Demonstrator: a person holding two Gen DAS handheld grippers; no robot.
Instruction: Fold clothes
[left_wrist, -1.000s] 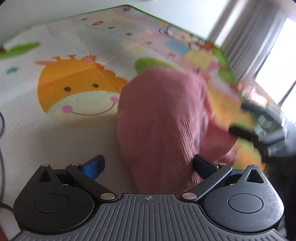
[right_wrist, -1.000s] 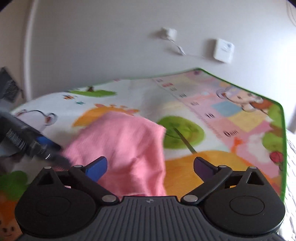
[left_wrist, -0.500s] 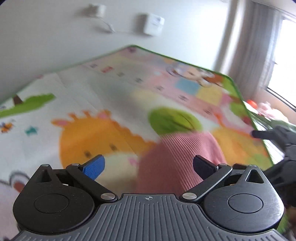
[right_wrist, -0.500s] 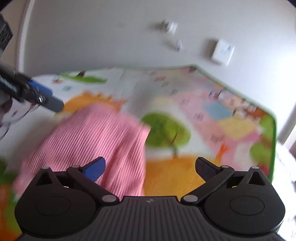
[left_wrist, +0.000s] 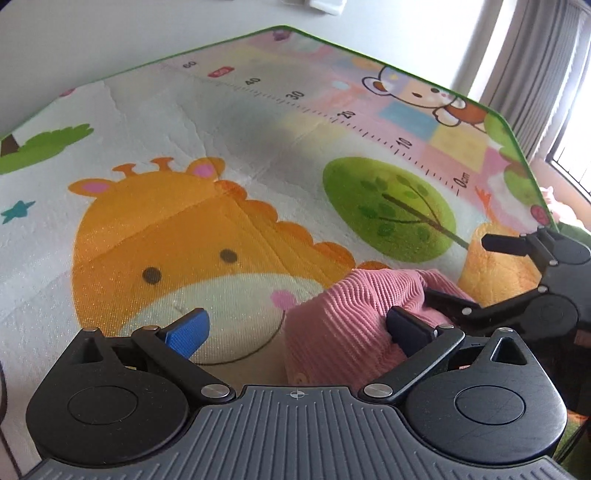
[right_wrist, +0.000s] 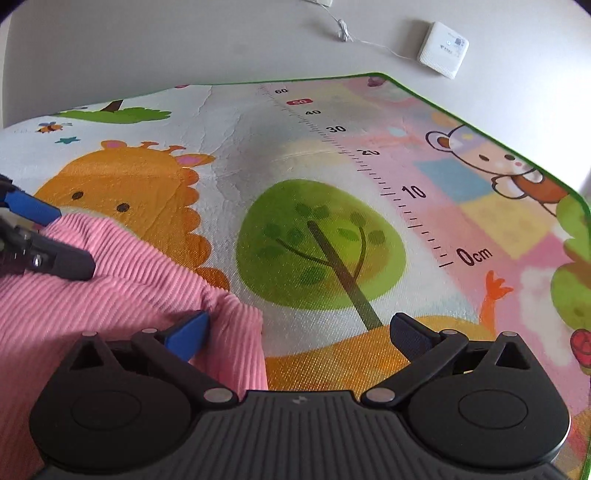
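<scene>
Bunching pink ribbed garment (left_wrist: 340, 325) on mat (left_wrist: 229, 122)

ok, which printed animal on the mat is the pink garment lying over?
The orange giraffe: the pink garment overlaps its lower edge. The bear sits clear at the mat's far corner.

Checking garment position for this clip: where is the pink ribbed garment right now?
The pink ribbed garment lies on the play mat, low and right of centre in the left wrist view, just right of the giraffe's face; the right wrist view shows it lower left.
</scene>
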